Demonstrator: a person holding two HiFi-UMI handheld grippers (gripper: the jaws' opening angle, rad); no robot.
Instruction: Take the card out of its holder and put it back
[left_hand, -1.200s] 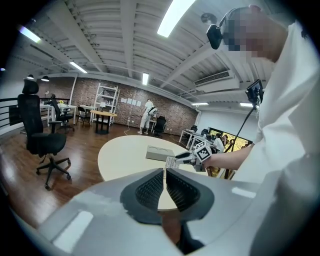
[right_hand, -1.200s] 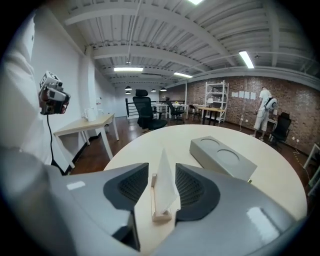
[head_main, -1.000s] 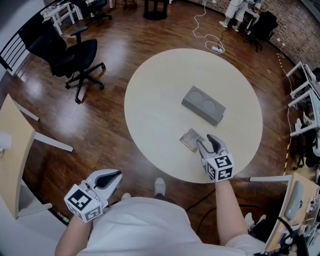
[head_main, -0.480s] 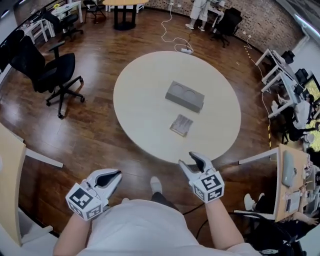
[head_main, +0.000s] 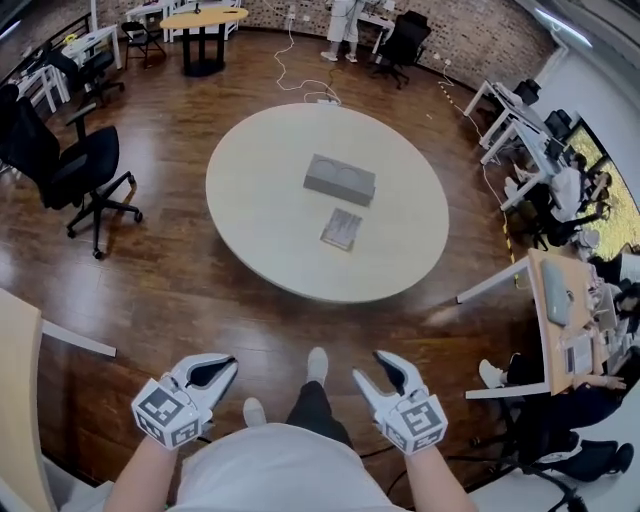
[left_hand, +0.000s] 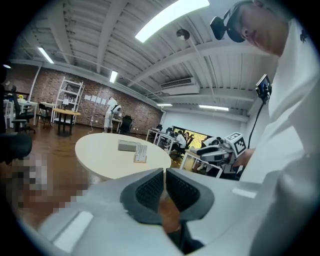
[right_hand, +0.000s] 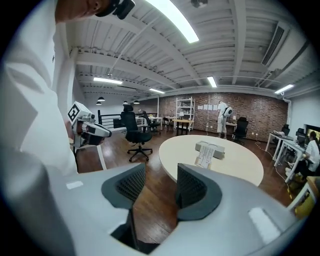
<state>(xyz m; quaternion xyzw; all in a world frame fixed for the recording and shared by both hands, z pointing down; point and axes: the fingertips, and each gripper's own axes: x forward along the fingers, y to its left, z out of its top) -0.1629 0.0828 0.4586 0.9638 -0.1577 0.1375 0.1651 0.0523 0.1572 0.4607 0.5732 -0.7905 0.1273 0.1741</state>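
Head view: card (head_main: 341, 228) indistinct (far off).

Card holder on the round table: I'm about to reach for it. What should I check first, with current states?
1. Card holder lies flat on the table: ok.
2. Card inside it: cannot tell.
3. Right gripper jaws apart, empty: ok.
4. Left gripper jaws apart: not ok, together.
5. Grippers within reach of the holder: not ok, both held off the table.
6. Grey block apart from the holder: ok.
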